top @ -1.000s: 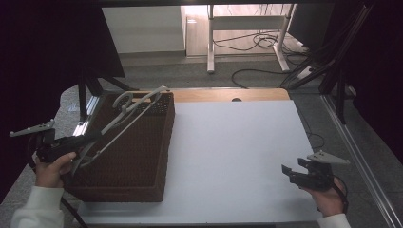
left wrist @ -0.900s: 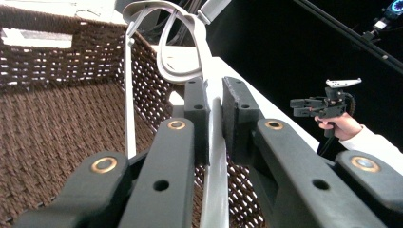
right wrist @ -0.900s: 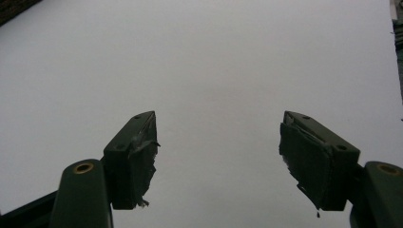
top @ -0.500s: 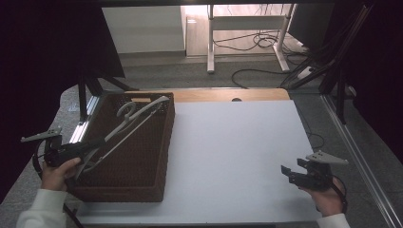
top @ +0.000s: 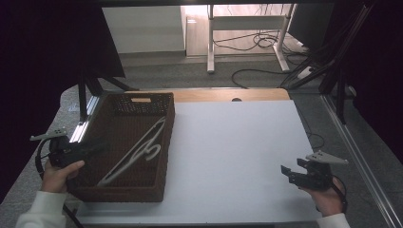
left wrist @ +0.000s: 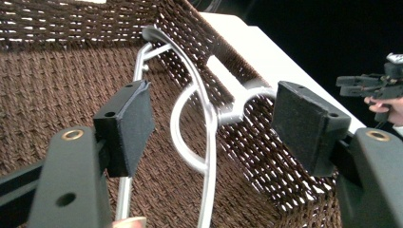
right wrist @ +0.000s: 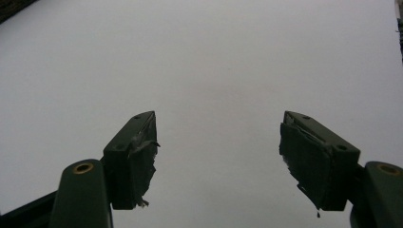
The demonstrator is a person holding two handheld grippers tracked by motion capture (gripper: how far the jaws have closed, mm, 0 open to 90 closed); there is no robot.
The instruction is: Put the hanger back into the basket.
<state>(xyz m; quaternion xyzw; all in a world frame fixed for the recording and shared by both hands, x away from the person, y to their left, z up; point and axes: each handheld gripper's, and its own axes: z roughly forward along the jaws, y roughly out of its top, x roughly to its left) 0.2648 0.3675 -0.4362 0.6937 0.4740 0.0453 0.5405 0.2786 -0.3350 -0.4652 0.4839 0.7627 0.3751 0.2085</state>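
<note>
hangers: 1 (top: 135, 153) | baskets: 1 (top: 167, 142) | grippers: 2 — left gripper (top: 97, 147), right gripper (top: 286, 170) | tables: 1 (top: 237, 142)

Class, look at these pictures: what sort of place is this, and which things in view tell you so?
Probably a lab or workshop set up for recording: a white-topped table, loose cables on the floor behind it, and a metal stand.

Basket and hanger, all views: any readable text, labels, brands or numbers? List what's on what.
None readable.
Basket: a pale tag on the far rim, too small to tell if it carries print.
Hanger: bare metal, no marking seen.
Left gripper and right gripper: pads and jaws unmarked.
</note>
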